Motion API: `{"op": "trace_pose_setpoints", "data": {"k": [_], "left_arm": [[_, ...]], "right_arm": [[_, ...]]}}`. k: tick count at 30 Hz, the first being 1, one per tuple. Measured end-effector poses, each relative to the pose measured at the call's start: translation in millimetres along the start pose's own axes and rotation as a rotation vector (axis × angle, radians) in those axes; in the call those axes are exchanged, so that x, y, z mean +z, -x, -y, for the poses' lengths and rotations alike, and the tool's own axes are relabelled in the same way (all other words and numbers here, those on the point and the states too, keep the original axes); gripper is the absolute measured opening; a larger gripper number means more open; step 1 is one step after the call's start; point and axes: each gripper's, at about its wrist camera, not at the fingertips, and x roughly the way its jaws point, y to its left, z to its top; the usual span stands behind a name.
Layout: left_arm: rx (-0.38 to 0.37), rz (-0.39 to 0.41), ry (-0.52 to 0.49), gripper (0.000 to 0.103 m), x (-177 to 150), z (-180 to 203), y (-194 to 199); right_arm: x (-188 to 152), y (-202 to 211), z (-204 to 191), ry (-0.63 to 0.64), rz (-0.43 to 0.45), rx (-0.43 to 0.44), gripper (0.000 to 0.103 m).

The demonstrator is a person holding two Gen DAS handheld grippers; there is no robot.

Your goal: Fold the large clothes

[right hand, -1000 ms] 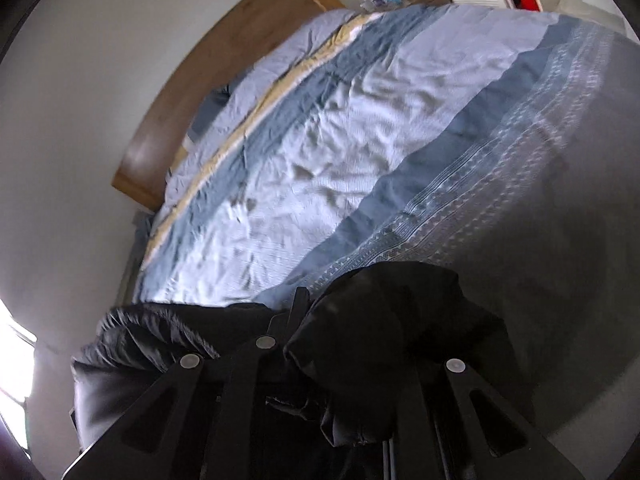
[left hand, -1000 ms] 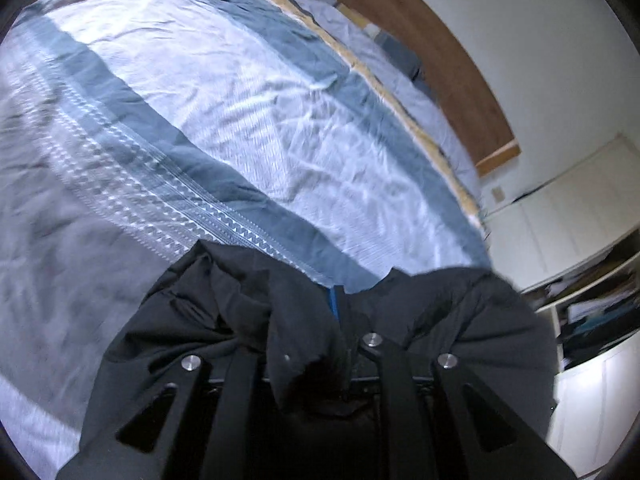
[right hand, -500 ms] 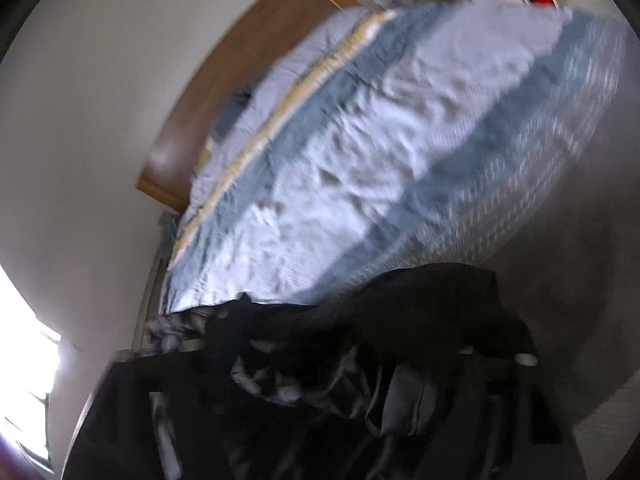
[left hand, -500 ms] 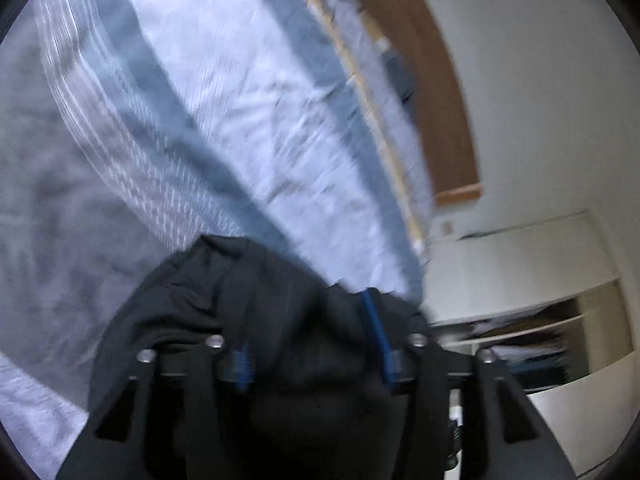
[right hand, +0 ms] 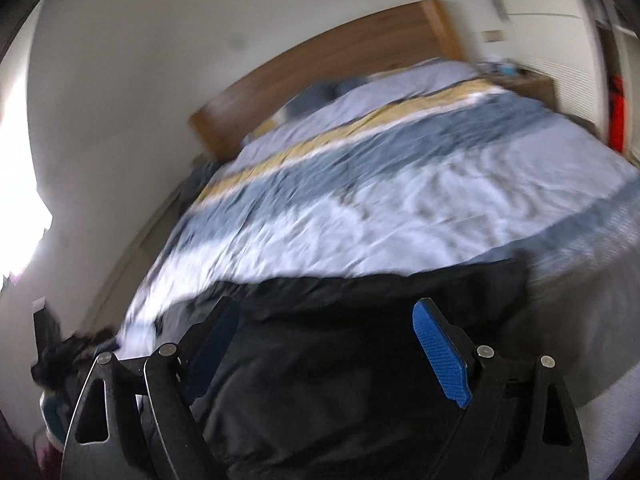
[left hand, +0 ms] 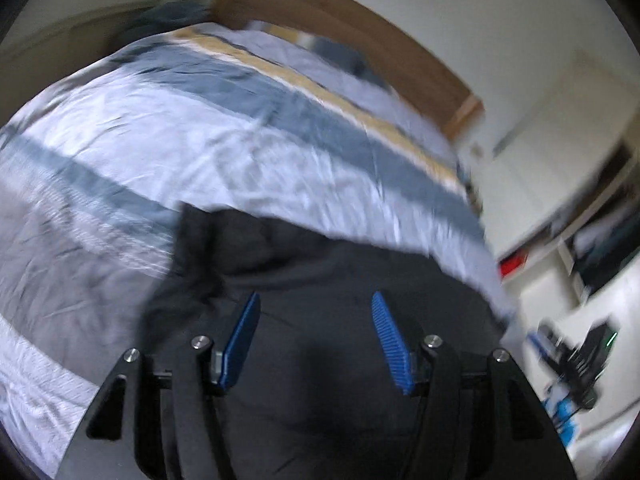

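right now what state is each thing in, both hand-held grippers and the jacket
left hand-held gripper: open, holding nothing
right hand-held gripper: open, holding nothing
black jacket: lying loose and rumpled on the bed, not gripped
bed cover: spread out, wrinkled

We found both views smeared by motion blur, so the black garment [left hand: 320, 272] showed no clear folds, its near part ran off the lower edge behind the gripper frames, and the shelf clutter [left hand: 592, 248] stayed too blurred to identify.
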Motion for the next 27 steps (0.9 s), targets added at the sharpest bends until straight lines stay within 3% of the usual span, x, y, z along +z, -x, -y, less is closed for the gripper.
{"op": "trace_pose_setpoints", "data": {"k": [3,7,16,27], "left_arm": [[0.053,-0.007,-0.115,0.057,-16,43,-32],[0.141,0.008,-0.239,0.057,-28,77,-73],[0.246,0.015,-0.313,0.057,-35,80,-134],[0.259,0.014,-0.315,0.057,-23,75,-163]], "right_arm": [[-14,-32,-35,0.101,-0.043,0.002,0.088],[-30,-71,-48,0.175,-0.097,-0.027,0.088],[-45,-127,-21,0.165,-0.149,-0.062,0.089],[-37,-165,-13,0.156,-0.188,-0.077,0.092]]}}
